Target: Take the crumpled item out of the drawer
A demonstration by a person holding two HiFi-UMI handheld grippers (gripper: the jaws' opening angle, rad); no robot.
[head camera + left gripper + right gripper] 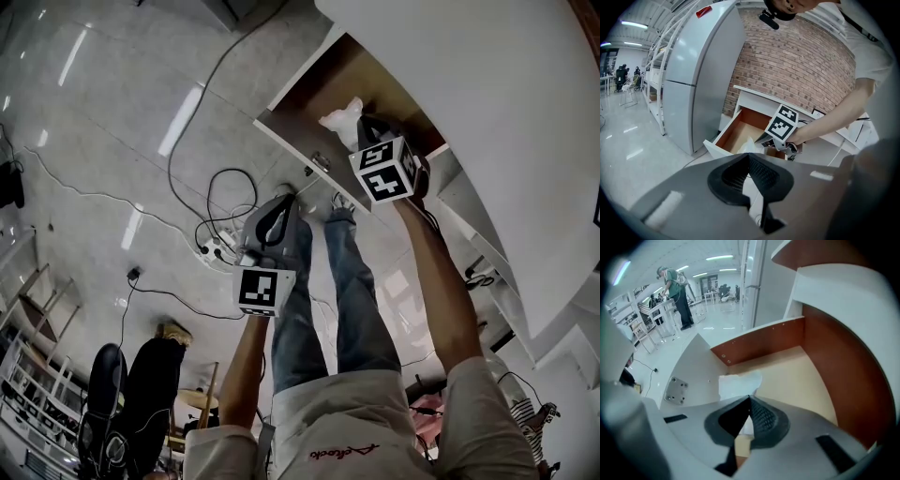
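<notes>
Firstly, item one: left gripper (749,157), held short of the drawer. Its jaws are pressed together with nothing between them, so we count it idle.

Item two: right gripper (750,398), reaching into the open drawer (811,380). The jaws are closed to the tips, and a white strip shows between the pads. We judge them pinched on an edge of the crumpled item (738,384).

Item three: the crumpled item itself, white and paper-like. It sits inside the drawer near the white front panel (689,376), its bulk just beyond the jaw tips.

Handling note: we judge the hold a thin one, on a corner only. We would lift straight up, clear the front panel, then draw back slowly, lest the piece tear or slip free.

Item four, farther off: grey refrigerator (698,70) and brick wall (801,61) behind the drawer unit.

Lettering: red script (342,453) on the shirt, too small for us to read. The marker cube (384,169) bears black-and-white squares only, no words.
</notes>
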